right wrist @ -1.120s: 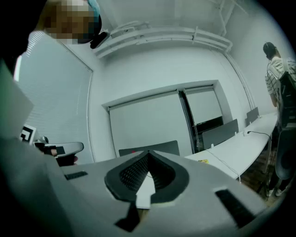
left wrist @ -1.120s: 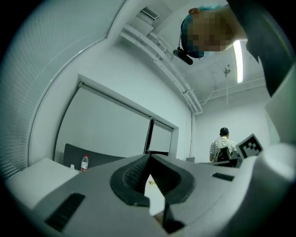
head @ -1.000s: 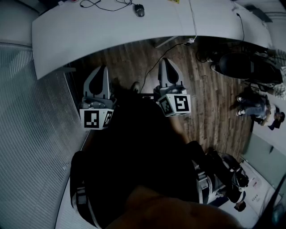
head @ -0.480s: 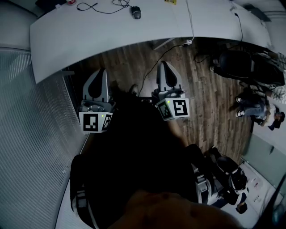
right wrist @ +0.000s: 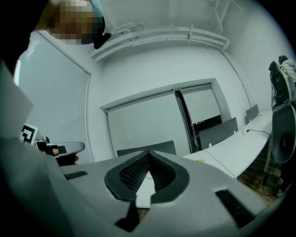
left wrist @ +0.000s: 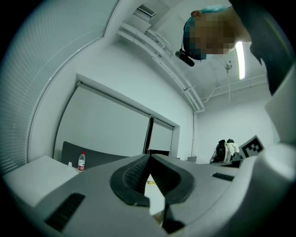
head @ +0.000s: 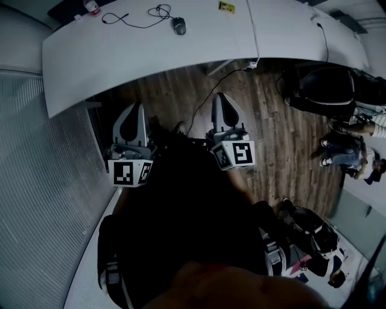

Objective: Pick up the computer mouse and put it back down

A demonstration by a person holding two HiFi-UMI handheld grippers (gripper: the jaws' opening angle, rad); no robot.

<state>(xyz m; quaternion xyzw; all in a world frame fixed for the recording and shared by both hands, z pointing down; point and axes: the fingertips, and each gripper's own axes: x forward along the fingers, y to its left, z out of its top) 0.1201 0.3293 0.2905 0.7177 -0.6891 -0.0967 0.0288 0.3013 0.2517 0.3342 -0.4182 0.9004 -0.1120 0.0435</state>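
Head view looks down at the person's dark clothes, closest to the camera, and just past them at the two tools held out in front. The left tool (head: 138, 108) has its two jaws pressed together with nothing between them. The right tool (head: 219, 98) is the same, pressed together and holding nothing. The left gripper view and the right gripper view each show this too: the dark pads meet at the tip and only the room shows past them. Both tools hang over the wooden floor (head: 271, 127), not yet over the white surface (head: 120, 60). Farther on, that surface curves across the top of the view. The computer mouse (head: 178, 25) sits on it, near the far edge, well apart from both tools. Its thin black cord (head: 129, 21) runs off to the left, toward a small bottle (head: 91, 7) by the far corner. I think the job has only just begun, and this is the step of getting to the mouse. Next, a tool needs to go forward over the surface, spread its jaws wide, come down around the mouse and pinch it gently.
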